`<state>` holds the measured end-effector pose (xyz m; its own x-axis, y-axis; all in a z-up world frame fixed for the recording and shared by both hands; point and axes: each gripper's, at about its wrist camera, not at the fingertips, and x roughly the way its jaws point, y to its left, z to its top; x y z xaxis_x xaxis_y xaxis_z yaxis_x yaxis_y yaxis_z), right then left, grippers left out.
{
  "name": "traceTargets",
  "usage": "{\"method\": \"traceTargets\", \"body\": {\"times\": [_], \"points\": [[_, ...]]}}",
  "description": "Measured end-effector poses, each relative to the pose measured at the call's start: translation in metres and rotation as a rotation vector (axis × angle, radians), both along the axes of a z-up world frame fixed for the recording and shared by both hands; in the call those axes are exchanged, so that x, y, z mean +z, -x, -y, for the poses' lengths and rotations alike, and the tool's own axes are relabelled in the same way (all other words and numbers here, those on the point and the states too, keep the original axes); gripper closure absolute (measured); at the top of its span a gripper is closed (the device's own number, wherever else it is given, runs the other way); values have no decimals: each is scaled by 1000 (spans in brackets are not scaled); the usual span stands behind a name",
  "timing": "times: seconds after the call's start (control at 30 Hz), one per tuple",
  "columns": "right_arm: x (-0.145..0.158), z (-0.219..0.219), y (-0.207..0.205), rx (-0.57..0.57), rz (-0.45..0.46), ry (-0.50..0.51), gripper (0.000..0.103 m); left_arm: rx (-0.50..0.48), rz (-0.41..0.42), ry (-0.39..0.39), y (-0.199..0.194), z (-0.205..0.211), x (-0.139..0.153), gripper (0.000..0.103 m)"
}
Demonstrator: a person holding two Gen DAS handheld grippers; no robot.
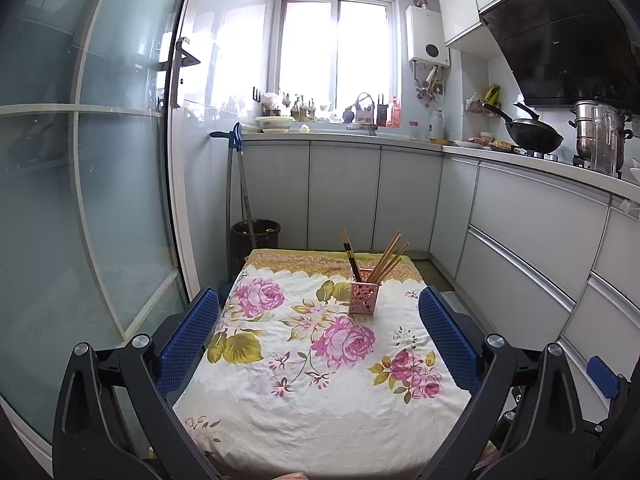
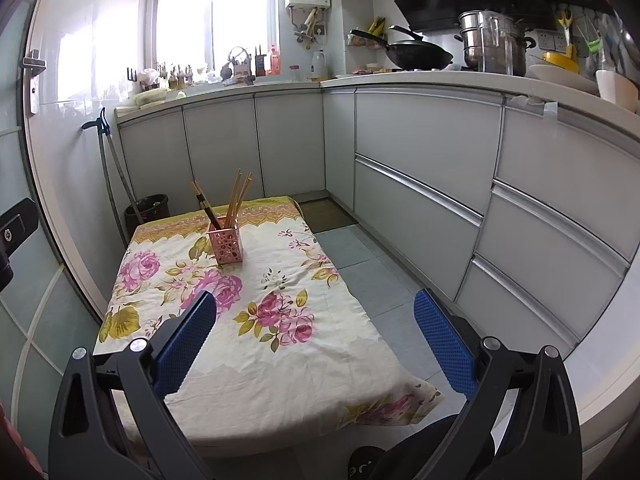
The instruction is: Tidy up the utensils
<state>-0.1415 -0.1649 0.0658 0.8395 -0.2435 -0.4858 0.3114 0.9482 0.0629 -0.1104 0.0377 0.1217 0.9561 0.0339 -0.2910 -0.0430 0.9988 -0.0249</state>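
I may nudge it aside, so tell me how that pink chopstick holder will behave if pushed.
The pink chopstick holder is tall, narrow and perforated, so probably light plastic and apt to tip. The chopsticks lean outward well above its rim, likely making it top-heavy; they may rattle or shift. The floral tablecloth looks loose, so it might drag and wrinkle rather than let the holder slide.

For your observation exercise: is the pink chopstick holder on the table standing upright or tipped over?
Upright. The pink holder stands on its base on the floral tablecloth, with chopsticks leaning out of its open top.
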Motion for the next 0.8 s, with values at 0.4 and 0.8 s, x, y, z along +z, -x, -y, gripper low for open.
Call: {"method": "traceTargets", "body": {"times": [0.4, 0.8], "points": [[0, -1, 0, 10, -1, -1, 7, -25, 14, -29, -1, 2, 0, 7], [-6, 0, -4, 14, -14, -5, 7, -4, 4, -41, -8, -2, -5, 9]]}}
